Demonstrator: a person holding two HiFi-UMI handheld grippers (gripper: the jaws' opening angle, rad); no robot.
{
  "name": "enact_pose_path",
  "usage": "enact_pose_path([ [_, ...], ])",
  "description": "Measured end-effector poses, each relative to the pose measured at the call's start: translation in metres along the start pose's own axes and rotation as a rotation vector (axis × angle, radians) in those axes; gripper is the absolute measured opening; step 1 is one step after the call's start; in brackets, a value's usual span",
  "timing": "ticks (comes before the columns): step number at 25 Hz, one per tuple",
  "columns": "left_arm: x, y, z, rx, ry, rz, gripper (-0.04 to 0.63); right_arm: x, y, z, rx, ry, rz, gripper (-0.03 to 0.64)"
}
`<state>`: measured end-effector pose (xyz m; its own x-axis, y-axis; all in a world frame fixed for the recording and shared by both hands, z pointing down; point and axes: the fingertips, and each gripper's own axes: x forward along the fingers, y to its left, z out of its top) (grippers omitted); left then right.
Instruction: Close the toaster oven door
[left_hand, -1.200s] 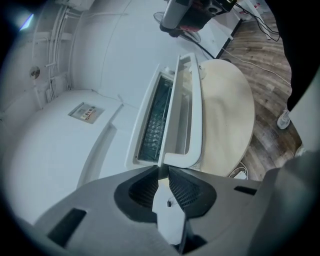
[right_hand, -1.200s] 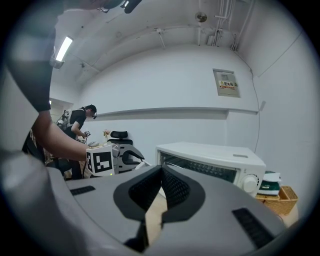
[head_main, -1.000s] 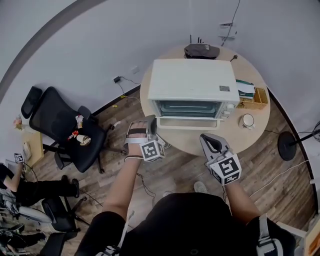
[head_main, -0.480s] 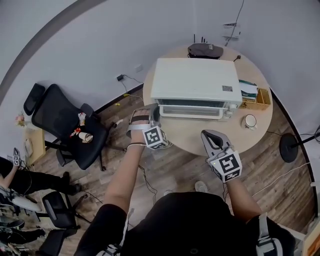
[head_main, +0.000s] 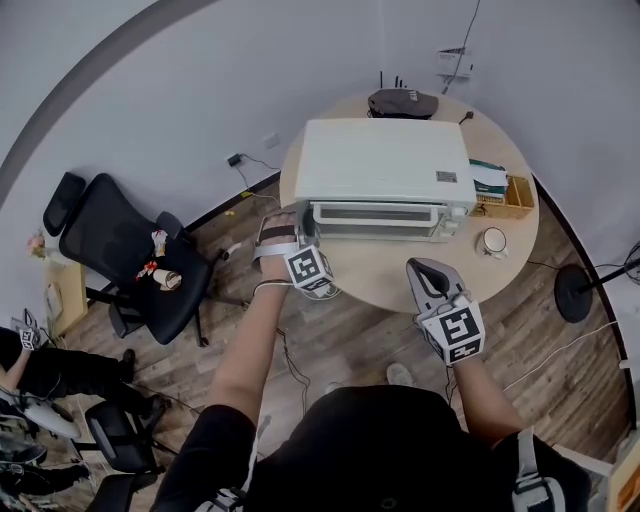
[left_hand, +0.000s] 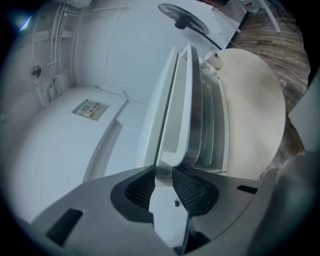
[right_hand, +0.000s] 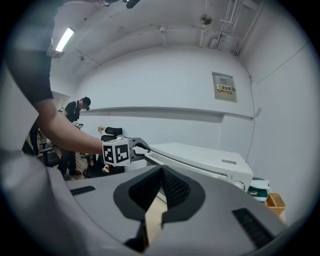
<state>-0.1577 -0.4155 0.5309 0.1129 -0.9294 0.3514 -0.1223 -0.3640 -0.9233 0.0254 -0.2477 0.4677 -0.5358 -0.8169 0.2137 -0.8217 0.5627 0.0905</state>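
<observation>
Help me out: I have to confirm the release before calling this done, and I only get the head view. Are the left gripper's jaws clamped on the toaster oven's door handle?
Observer: No. In the left gripper view, the left gripper has its jaws apart. They have just been opening. The end of the door handle sits between the pads, and they are not pressing on it.
Operator: And the right one, is it carrying anything?
Observer: No. In the right gripper view, the right gripper has its jaws together with nothing between them.
</observation>
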Motion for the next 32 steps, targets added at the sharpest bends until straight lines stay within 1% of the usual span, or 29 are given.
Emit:
enact_pose_path([
  [2, -0.005, 0.001, -0.001, -0.034, 0.0, 0.018, 0.094, -0.003, -0.002, 0.001, 0.003, -0.001, -0.01, -0.002],
  [5, -0.016, 0.0, -0.001, -0.109, -0.011, 0.036, 0.109, -0.006, -0.004, 0.001, 0.009, -0.005, -0.021, -0.002],
  [9, -0.043, -0.003, 0.004, -0.26, -0.035, 0.032, 0.11, -0.012, -0.005, -0.001, 0.011, -0.009, -0.028, -0.002],
  [10, -0.05, -0.005, 0.006, -0.282, -0.037, 0.033, 0.11, -0.013, -0.005, -0.001, 0.013, -0.011, -0.029, -0.002],
  [12, -0.062, -0.009, 0.011, -0.302, -0.042, 0.039, 0.106, -0.015, -0.004, 0.0, 0.016, -0.016, -0.031, -0.002],
  [14, -0.075, -0.011, 0.018, -0.351, -0.059, 0.04, 0.094, -0.017, -0.002, 0.001, 0.017, -0.02, -0.031, -0.002],
  [17, -0.093, -0.01, 0.028, -0.483, -0.095, 0.033, 0.072, -0.019, 0.0, 0.002, 0.015, -0.025, -0.031, -0.002],
  [22, -0.116, -0.013, 0.043, -0.741, -0.163, 0.001, 0.026, -0.023, 0.001, 0.002, 0.018, -0.034, -0.049, -0.002],
  [25, -0.128, -0.017, 0.043, -0.918, -0.194, -0.039, 0.011, -0.024, 0.003, 0.005, 0.015, -0.044, -0.065, -0.002],
  [28, -0.138, -0.023, 0.042, -1.089, -0.214, -0.098, 0.008, -0.026, 0.002, 0.007, -0.007, -0.036, -0.084, -0.003],
  [30, -0.145, -0.024, 0.042, -1.174, -0.23, -0.127, 0.008, -0.029, 0.002, 0.008, -0.03, -0.031, -0.103, -0.003],
  [32, -0.151, -0.025, 0.039, -1.217, -0.24, -0.135, 0.008, -0.031, 0.002, 0.009, -0.048, -0.032, -0.121, -0.003],
])
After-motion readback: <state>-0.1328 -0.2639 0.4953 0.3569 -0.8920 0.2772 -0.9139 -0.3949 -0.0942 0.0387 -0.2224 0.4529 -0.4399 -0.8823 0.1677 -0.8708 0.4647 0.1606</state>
